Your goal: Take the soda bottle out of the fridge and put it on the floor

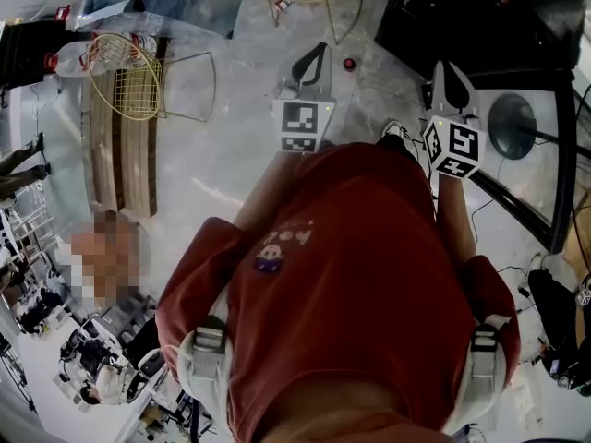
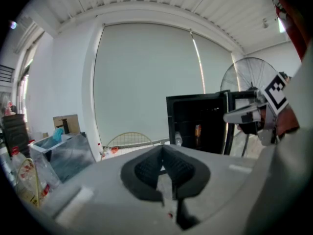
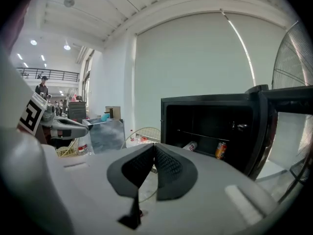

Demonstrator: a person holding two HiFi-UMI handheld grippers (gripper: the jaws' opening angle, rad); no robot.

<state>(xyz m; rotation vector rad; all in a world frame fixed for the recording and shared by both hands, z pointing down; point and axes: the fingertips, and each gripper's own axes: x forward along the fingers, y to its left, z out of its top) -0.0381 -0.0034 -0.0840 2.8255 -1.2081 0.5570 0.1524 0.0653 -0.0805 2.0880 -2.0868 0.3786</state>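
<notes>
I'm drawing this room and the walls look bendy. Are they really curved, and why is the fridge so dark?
Left gripper view: the wide lens bows the blind's straight edges, and the corners go black. Right gripper view: the fridge is unlit beside the bright blind, though a can shows. Head view: one mosaic patch was added.

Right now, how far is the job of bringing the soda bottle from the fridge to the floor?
Done: the fridge stands open. In hand: nothing; the left hand-held gripper and the right hand-held gripper are both shut and empty. Left: the soda bottle lies inside beside an orange can, not yet grasped or set down.
</notes>
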